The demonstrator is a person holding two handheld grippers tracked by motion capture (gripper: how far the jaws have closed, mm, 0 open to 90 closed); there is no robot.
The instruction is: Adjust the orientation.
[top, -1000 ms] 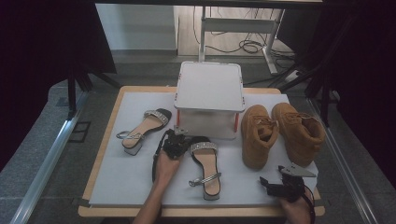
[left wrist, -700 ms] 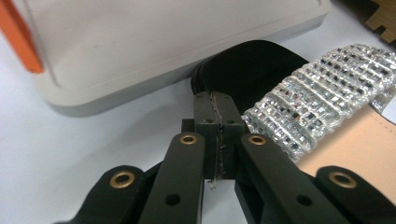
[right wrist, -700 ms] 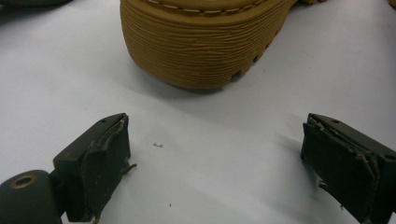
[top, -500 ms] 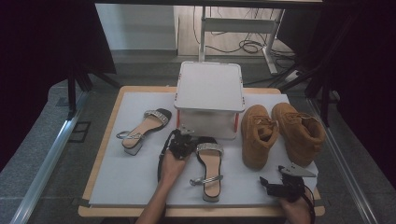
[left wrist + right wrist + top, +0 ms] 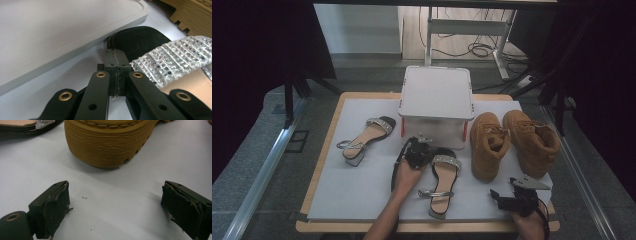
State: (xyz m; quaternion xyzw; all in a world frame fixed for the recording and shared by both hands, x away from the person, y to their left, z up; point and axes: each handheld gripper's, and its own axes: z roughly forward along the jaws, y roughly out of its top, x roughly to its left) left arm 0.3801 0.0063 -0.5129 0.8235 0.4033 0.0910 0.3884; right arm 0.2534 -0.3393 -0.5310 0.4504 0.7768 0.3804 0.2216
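We take the work in hand to be lining up the shoes in front of the white box [image 5: 436, 102], and we place everything against that box.

Left hand-held gripper [image 5: 417, 152]: jaws pressed flat together with nothing between them, as the left gripper view shows. It sits just in front of the box, its tip against the toe end of the near sandal [image 5: 441, 181], beside the glittering strap [image 5: 172, 58]. We judge it is nudging the sandal rather than gripping it.

Right hand-held gripper [image 5: 512, 201]: jaws spread wide, empty, resting low on the surface [image 5: 362, 195], well in front and to the right of the box, just short of the nearer boot [image 5: 488, 144].

Done, as far as we can tell: both tan boots stand side by side right of the box; the near sandal lies with its toe toward the box front.

Left to do: the other sandal [image 5: 365, 139] lies slanted, well apart to the left of the box, not paired with its mate. The box lid is on; we cannot tell whether the shoes are meant to go inside.
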